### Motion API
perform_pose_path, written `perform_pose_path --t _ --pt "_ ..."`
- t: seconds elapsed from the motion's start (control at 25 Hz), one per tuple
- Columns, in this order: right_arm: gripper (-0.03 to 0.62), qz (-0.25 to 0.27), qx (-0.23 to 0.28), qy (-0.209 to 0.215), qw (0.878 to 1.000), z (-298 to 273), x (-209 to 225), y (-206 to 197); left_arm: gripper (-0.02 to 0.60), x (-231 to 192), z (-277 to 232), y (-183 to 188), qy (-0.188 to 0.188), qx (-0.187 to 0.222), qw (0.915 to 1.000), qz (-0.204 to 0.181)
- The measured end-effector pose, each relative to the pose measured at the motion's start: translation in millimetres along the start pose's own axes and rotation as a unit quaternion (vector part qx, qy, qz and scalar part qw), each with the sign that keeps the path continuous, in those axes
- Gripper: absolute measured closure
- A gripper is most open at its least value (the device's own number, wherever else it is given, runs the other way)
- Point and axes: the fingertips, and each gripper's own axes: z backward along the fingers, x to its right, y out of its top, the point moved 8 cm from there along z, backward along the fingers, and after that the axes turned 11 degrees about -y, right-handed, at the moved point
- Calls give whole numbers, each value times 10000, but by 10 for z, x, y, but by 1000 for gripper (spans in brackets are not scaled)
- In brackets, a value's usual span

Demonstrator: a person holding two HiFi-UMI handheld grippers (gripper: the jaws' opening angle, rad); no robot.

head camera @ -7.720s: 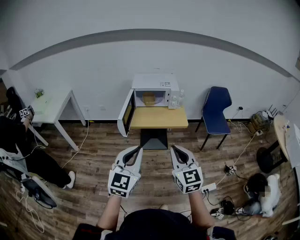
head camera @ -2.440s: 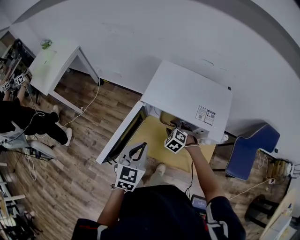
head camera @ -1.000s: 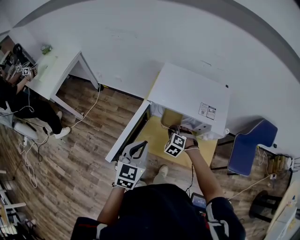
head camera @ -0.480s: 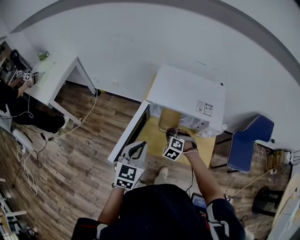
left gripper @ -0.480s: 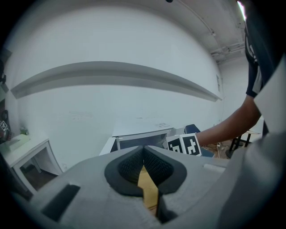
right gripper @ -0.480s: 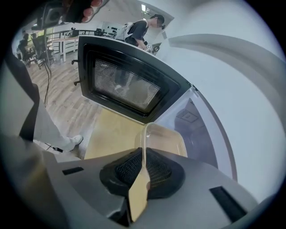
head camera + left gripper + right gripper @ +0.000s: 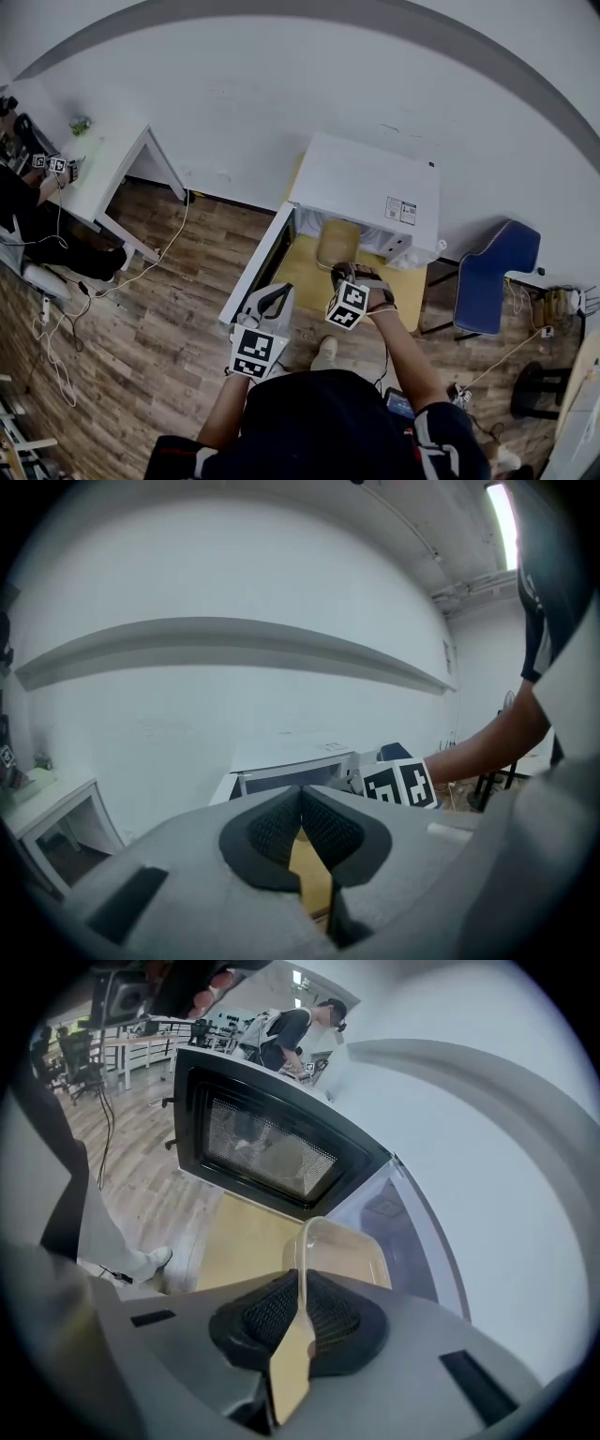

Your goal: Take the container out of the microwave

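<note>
White wall (image 7: 281, 94), wood-plank floor (image 7: 169, 309). One white microwave (image 7: 366, 187) stands with its door (image 7: 255, 264) swung open on one small wooden tabletop (image 7: 302, 274). One clear container (image 7: 337, 242) hangs just outside the opening, its rim pinched by the fingers of the right gripper (image 7: 345, 272). The left gripper (image 7: 270, 298) has its fingers pressed together, empty.

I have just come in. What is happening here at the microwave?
A person works with a gripper in each hand. The right gripper is shut on the rim of a clear container and holds it at the mouth of the microwave, above the wooden table. The microwave door stands open. The left gripper is shut and empty, apart from the microwave, near the person's body. The container is not yet set down.
</note>
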Motion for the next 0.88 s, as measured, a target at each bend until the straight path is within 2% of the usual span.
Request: perform_pose_path --t 0.44,0.88 --pt "562 -147 -6 -140 9998 365 -226 -2 566 117 95 -1 -185 27 9997 -170" --pt "562 41 198 -435 9988 821 -210 151 566 -1 157 62 -36 65 9993 -361"
